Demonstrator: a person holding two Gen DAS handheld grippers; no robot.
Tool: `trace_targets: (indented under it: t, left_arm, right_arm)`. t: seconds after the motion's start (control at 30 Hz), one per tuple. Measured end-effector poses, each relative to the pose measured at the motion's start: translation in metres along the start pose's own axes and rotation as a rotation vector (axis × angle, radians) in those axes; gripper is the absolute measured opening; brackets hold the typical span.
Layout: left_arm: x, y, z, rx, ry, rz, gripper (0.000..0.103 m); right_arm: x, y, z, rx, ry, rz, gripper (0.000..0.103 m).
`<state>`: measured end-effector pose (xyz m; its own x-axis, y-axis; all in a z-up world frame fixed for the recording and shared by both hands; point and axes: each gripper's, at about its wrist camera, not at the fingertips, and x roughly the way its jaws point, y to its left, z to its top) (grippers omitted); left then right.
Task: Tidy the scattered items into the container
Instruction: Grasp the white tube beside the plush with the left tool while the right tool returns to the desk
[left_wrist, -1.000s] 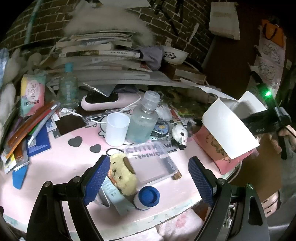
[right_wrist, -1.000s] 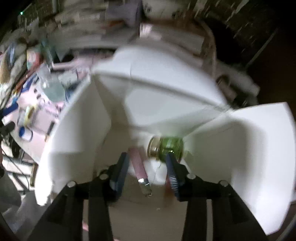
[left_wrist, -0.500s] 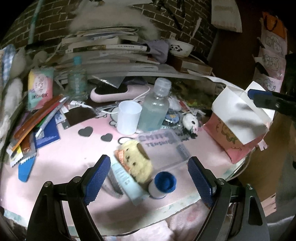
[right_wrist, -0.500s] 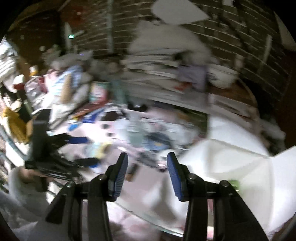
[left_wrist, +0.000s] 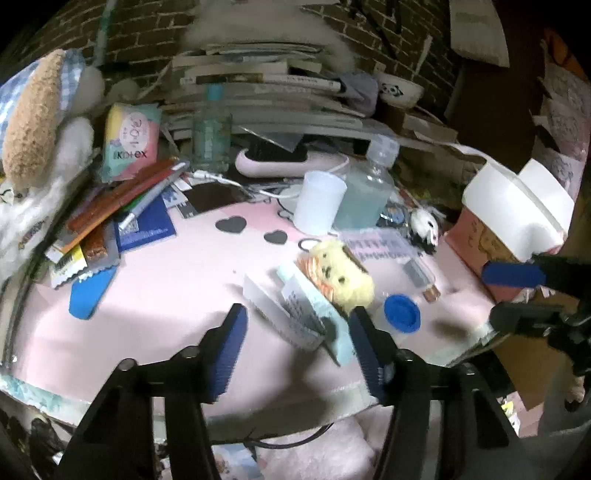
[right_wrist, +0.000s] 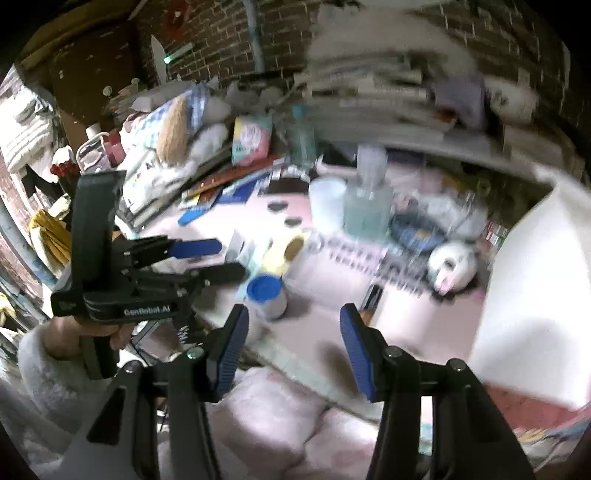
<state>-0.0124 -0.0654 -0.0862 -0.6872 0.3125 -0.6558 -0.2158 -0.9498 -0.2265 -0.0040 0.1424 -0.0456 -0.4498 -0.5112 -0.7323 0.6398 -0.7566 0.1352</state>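
My left gripper (left_wrist: 296, 334) is open and hovers just above a pale teal tube (left_wrist: 314, 314) on the pink table, with nothing gripped. A yellow plush (left_wrist: 341, 275) lies beyond the tube and a small blue-capped jar (left_wrist: 402, 314) to its right. The pink box with white flaps (left_wrist: 517, 206) stands at the table's right edge. My right gripper (right_wrist: 293, 334) is open and empty, off the table's near edge, and faces the blue-capped jar (right_wrist: 266, 295) and the yellow plush (right_wrist: 284, 254). The box's white flap (right_wrist: 535, 295) fills the right side. The left gripper (right_wrist: 218, 260) shows at the left.
A white cup (left_wrist: 320, 206) and a clear bottle (left_wrist: 365, 199) stand mid-table, with a panda toy (left_wrist: 424, 229) beside them. Pens, packets and a blue booklet (left_wrist: 144, 225) lie at the left. Stacked books (left_wrist: 258, 96) line the back. A hand in a fluffy sleeve (right_wrist: 55, 354) holds the left gripper.
My right gripper has come out of the box and swung round to face the table. My left gripper has narrowed somewhat and moved in over the teal tube.
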Motion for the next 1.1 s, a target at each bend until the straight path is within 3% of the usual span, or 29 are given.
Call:
trace_targets:
  t: [0.17,0.3,0.43,0.7,0.8,1.1]
  left_arm:
    - [0.004,0.0,-0.003,0.017,-0.002,0.03,0.033]
    - [0.007,-0.001,-0.001,0.037,-0.011,0.049,0.027]
    - [0.01,-0.003,0.0,0.06,-0.012,0.07,0.012]
    - [0.01,-0.005,0.003,0.079,-0.027,0.089,0.008]
    - [0.006,-0.004,0.006,0.079,-0.037,0.098,0.008]
    - [0.009,-0.006,0.01,0.093,-0.009,0.116,0.008]
  right_arm:
    - [0.012,-0.007,-0.015,0.047,0.018,-0.029,0.048]
    - [0.016,-0.014,-0.023,0.059,-0.008,-0.1,0.048]
    - [0.023,-0.023,-0.028,0.084,-0.01,-0.133,0.048]
    - [0.027,-0.031,-0.034,0.113,-0.012,-0.144,0.05]
    - [0.023,-0.032,-0.034,0.112,-0.042,-0.18,0.059]
    - [0.019,-0.037,-0.035,0.125,-0.075,-0.203,0.059]
